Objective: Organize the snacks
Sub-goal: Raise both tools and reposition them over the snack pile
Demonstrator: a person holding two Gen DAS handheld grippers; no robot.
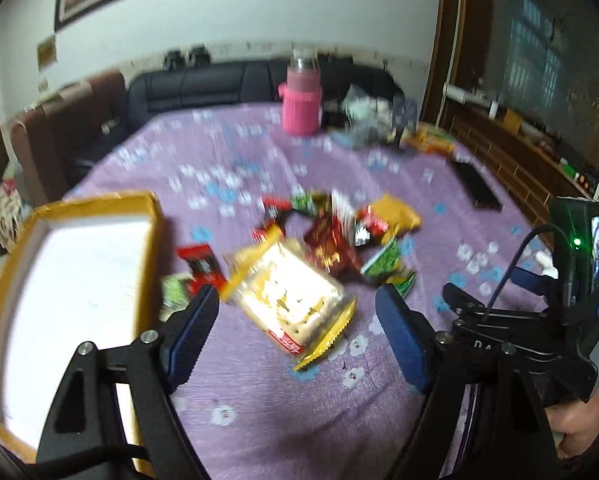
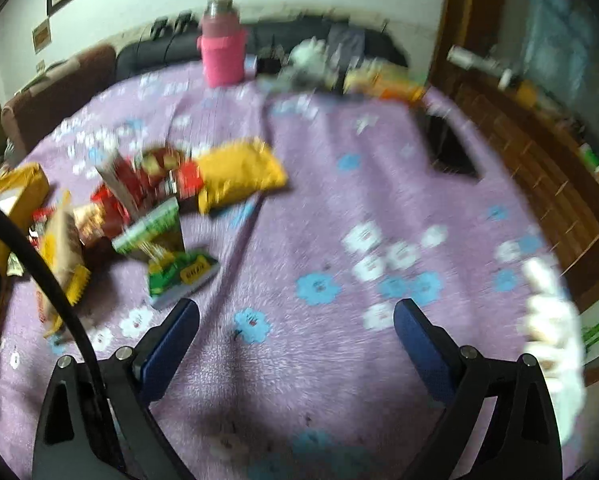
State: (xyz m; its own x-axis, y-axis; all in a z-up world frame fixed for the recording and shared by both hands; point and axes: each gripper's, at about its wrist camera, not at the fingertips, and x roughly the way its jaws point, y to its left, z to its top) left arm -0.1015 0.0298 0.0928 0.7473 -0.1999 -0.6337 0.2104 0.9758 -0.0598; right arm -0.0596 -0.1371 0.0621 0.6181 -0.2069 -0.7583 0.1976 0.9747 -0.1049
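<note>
Two hand-held grippers, both with jaws apart and nothing between the pads. Left hand-held gripper (image 1: 297, 312) hovers over a clear plastic cracker pack with yellow crimped ends (image 1: 289, 298), which lies on the purple flowered cloth of the bench (image 1: 259, 400); whether the pack touches either blue pad is unclear through blur, but no squeeze shows. Right hand-held gripper (image 2: 297, 328) hangs above bare cloth, empty.

Landmark: the cracker pack. Just left of it sits an open yellow cardboard box with white inside (image 1: 79, 280), apparently empty. Just behind it is a heap of small red, green and gold foil snack packets (image 1: 331, 236), with a puffy yellow bag (image 1: 395, 216) at the heap's far right. Far behind it, a pink sleeved bottle (image 1: 301, 106); right and beyond, a flat black rectangle (image 1: 475, 184).

Handling guess: pack is light, film slippery and crackly, crackers inside brittle. Take it across the short width at mid-body with a gentle close, not by the crimped ends, which would fold.

Room: short clear path from the pack leftward to the box; the near box wall is the one rim to lift over. Bare cloth in front and right of the pack. Heap is close behind, so a deep reach may nudge the packets.
</note>
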